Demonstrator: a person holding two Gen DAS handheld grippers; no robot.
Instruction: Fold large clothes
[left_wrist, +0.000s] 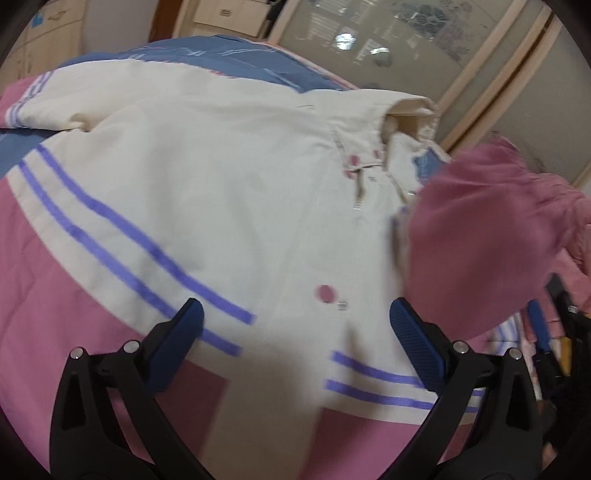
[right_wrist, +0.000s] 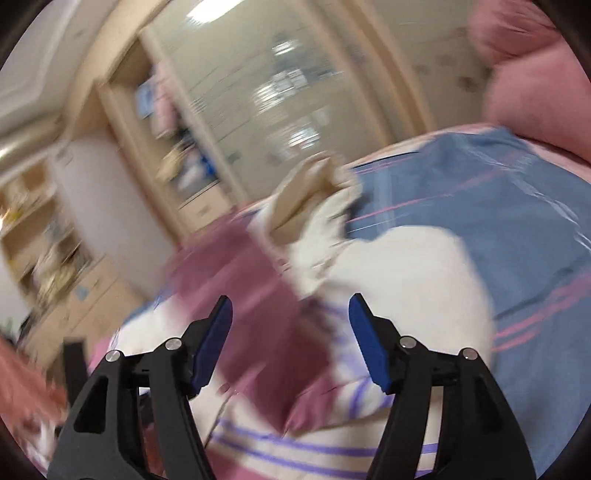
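A large cream jacket (left_wrist: 221, 177) with pink lower panels, purple double stripes and pink snap buttons lies front up on a bed. Its collar (left_wrist: 402, 110) is at the far right of the left wrist view. A pink sleeve (left_wrist: 480, 240) is folded over the jacket's right side. My left gripper (left_wrist: 295, 332) is open and empty just above the jacket's lower front. My right gripper (right_wrist: 290, 332) is open and empty above the pink sleeve (right_wrist: 251, 295) and cream body (right_wrist: 406, 280). The right wrist view is blurred by motion.
The jacket lies on a blue bedsheet with pink lines (right_wrist: 498, 221) (left_wrist: 229, 51). A pink pillow (right_wrist: 535, 92) sits at the bed's far end. Wardrobe doors with frosted panels (left_wrist: 369, 40) and wooden shelves (right_wrist: 55, 240) stand beyond the bed.
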